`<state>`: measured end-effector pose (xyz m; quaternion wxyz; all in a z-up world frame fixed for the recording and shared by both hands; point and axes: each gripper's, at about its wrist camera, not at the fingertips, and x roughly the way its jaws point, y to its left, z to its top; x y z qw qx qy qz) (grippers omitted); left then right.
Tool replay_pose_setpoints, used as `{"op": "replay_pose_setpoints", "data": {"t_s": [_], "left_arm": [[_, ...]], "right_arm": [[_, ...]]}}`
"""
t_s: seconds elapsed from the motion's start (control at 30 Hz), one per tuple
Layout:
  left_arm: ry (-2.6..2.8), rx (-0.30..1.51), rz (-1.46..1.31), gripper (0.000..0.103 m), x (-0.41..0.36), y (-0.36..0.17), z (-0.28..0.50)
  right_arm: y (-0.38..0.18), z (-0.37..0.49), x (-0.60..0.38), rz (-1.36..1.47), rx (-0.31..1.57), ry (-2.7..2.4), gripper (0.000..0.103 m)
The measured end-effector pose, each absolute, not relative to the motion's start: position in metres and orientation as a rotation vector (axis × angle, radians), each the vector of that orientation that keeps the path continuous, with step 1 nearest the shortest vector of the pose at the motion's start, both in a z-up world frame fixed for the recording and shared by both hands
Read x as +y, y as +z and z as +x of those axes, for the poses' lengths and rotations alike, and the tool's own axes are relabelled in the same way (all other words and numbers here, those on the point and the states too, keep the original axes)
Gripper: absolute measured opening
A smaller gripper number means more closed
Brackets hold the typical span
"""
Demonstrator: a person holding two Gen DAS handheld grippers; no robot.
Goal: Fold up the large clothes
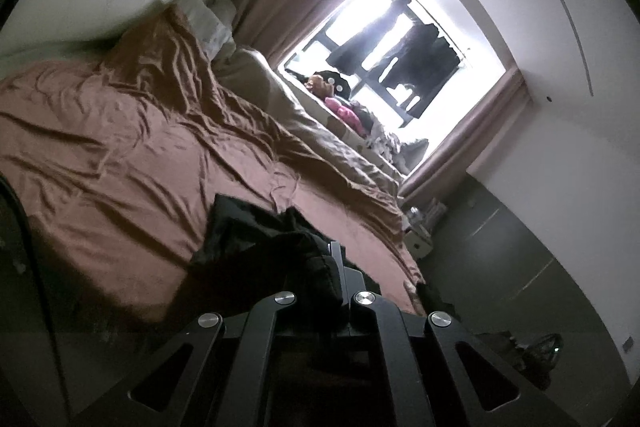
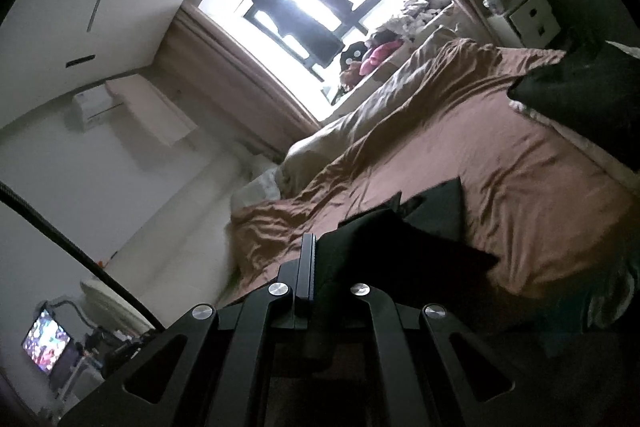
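A large black garment (image 1: 256, 247) hangs bunched over the brown bedspread (image 1: 120, 155), and my left gripper (image 1: 334, 267) is shut on a fold of it. In the right wrist view the same black garment (image 2: 404, 247) drapes from my right gripper (image 2: 314, 267), whose jaws are shut on its edge. One flat corner of the cloth (image 2: 436, 203) sticks out over the brown bedspread (image 2: 520, 187). Both views are tilted, and the cloth covers one finger of each gripper.
A beige duvet (image 1: 320, 131) and soft toys (image 1: 336, 99) lie along the bright window (image 1: 400, 39). A second dark cloth pile (image 2: 580, 83) sits at the bed's far edge. A bedside table (image 2: 532, 15), a wall air conditioner (image 2: 96, 103) and a lit screen (image 2: 46, 341) stand around the bed.
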<state>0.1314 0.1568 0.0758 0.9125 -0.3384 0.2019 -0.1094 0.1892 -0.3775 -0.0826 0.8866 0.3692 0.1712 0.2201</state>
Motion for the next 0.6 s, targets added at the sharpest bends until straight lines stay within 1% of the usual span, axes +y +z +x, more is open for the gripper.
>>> {"op": "replay_pose_setpoints", "data": {"t_s": [0.27, 0.4, 0.6], "left_arm": [[-0.209, 0.392, -0.655, 0.002, 0.154, 0.116, 0.210], [-0.193, 0.414, -0.642, 0.002, 0.153, 0.119, 0.254], [-0.143, 0.458, -0.620, 0.002, 0.153, 0.107, 0.316]], "right_arm": [[-0.050, 0.260, -0.365, 0.716, 0.345, 0.428, 0.000], [-0.046, 0.304, -0.357, 0.707, 0.378, 0.410, 0.000], [-0.046, 0.352, -0.348, 0.687, 0.420, 0.385, 0.000]]}}
